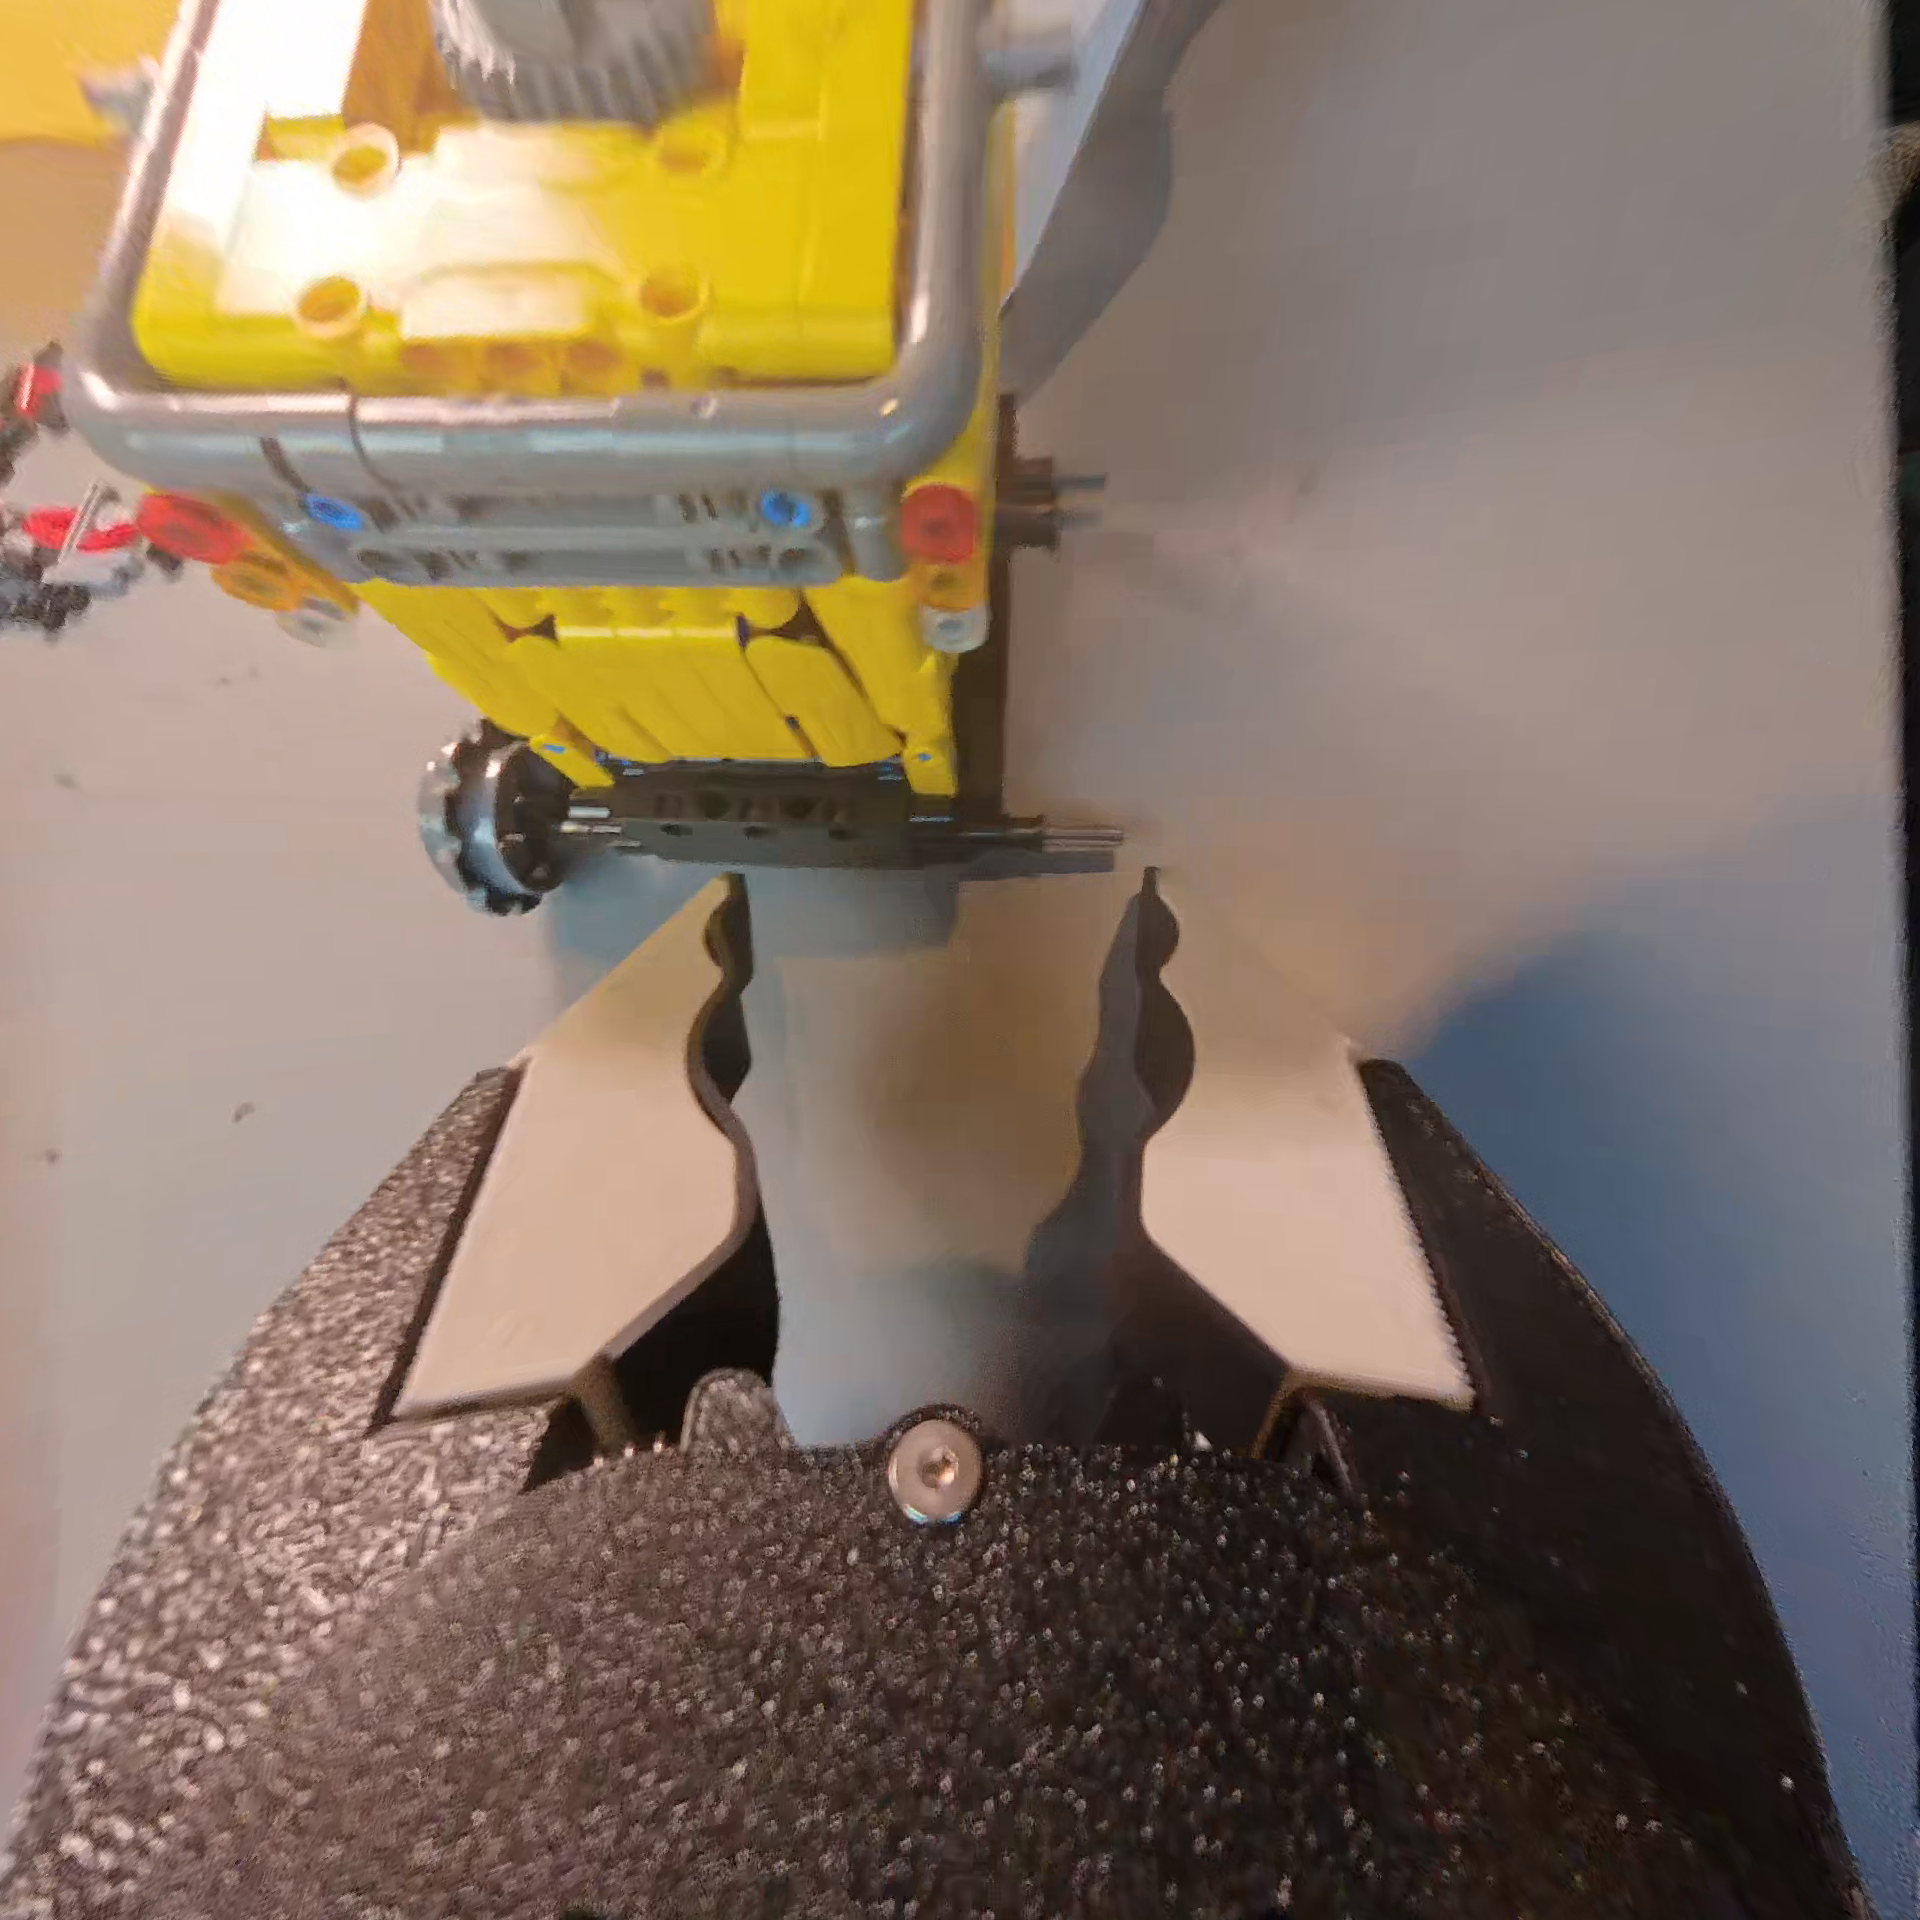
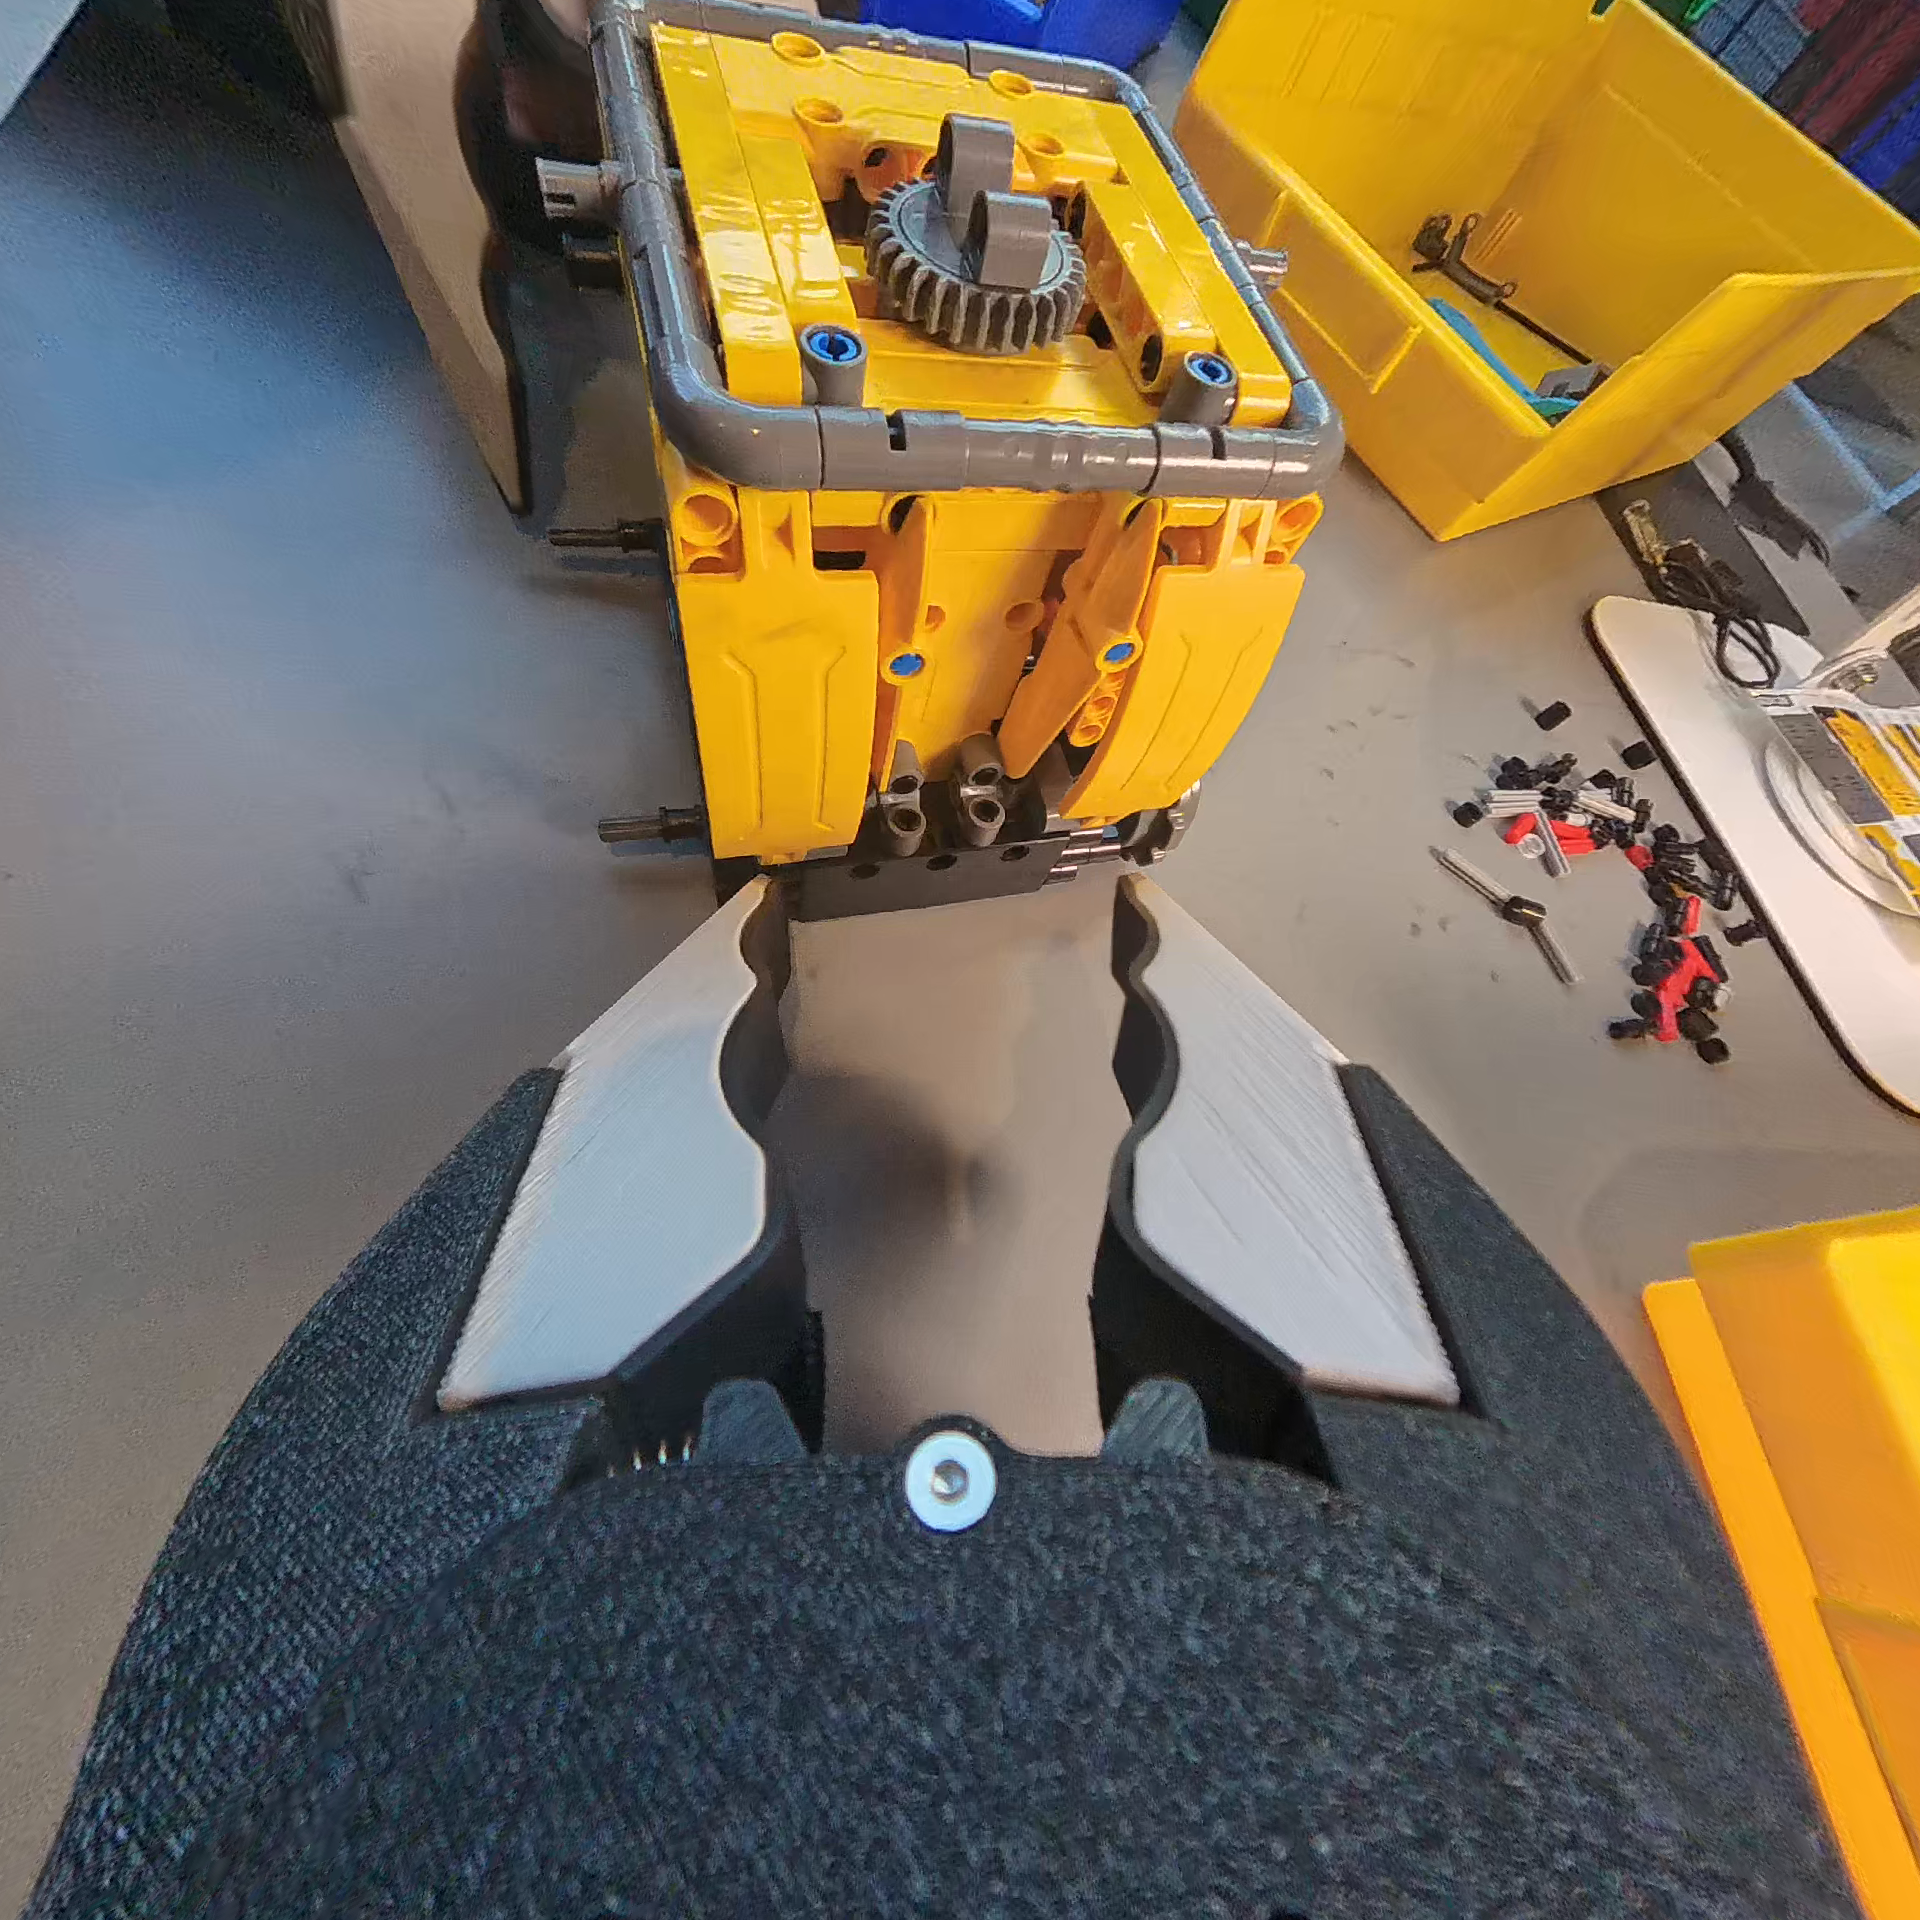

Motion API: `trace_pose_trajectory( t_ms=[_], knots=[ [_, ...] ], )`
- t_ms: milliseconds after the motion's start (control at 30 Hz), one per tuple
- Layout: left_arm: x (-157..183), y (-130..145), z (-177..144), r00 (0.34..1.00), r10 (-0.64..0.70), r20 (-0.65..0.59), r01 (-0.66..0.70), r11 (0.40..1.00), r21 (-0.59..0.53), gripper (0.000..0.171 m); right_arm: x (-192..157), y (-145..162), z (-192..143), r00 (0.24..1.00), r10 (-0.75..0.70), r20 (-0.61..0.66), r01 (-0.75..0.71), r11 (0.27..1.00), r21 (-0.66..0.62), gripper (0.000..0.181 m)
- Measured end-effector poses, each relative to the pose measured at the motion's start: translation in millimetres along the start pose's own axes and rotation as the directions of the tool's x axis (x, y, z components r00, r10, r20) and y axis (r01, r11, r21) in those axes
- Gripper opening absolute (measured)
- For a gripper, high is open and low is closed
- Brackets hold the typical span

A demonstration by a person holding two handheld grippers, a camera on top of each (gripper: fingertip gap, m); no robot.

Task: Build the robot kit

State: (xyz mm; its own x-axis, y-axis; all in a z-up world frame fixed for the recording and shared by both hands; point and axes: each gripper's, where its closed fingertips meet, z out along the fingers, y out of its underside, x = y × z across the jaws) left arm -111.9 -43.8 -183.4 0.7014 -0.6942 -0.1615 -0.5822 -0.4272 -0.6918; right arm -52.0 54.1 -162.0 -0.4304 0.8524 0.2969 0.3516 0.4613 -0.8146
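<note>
While the left claw (image 1: 940, 883) sits low on the grey table (image 1: 1455, 727), its fingers stand wide apart and hold nothing, tips just short of the black base bar of the yellow brick model (image 1: 582, 312). That gap looks lined up with the base, so I judge it is squared to the model's end rather than gripping it. A small black wheel (image 1: 488, 831) sticks out at the base's left end, and loose red and black bits (image 1: 62, 540) lie near the table's left edge. This view is blurred.

Over to the right wrist view: the right claw (image 2: 945, 894) is also spread wide and empty, tips flanking the model's (image 2: 966, 623) black base. Only here do you see the grey gear (image 2: 971, 275) on top, the yellow bin (image 2: 1299, 260) beyond, the pile of small pins (image 2: 1621, 894) and a white board (image 2: 1704, 748) towards the right edge.
</note>
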Motion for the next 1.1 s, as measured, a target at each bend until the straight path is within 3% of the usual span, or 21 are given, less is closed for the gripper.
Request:
trace_pose_trajectory(
  t_ms=[100,200,367,500,633,900,1100],
  knots=[
    [-7,3,7,0.998,-0.069,-0.011,0.068,0.997,-0.043,0.099,2,0,0,1.000,0.016,-0.005,-0.016,1.000,0.000,0.070],
    [-8,-6,11,0.997,-0.069,-0.026,0.068,0.997,-0.025,0.104,0,-2,0,1.000,0.024,0.008,-0.024,1.000,0.008,0.076],
    [-8,-6,14,0.997,-0.066,-0.044,0.064,0.997,-0.038,0.088,-2,-5,-2,0.999,0.046,0.022,-0.047,0.999,0.027,0.078],
    [-5,-7,12,0.999,-0.033,-0.040,0.032,0.999,-0.029,0.054,-1,-4,-2,0.998,0.060,0.031,-0.061,0.998,0.023,0.082],
    [-1,-2,10,0.998,-0.046,-0.030,0.044,0.997,-0.057,0.051,0,-4,-1,0.997,0.065,0.031,-0.066,0.998,0.020,0.084],
    [22,-4,4,0.961,-0.276,0.001,0.276,0.959,-0.060,0.023,-1,-5,-2,0.997,0.076,0.032,-0.076,0.997,0.016,0.086],
    [14,-5,8,0.910,-0.399,0.117,0.402,0.916,-0.007,0.011,-4,-15,-4,0.987,0.131,0.095,-0.136,0.990,0.048,0.105]
  ],
)
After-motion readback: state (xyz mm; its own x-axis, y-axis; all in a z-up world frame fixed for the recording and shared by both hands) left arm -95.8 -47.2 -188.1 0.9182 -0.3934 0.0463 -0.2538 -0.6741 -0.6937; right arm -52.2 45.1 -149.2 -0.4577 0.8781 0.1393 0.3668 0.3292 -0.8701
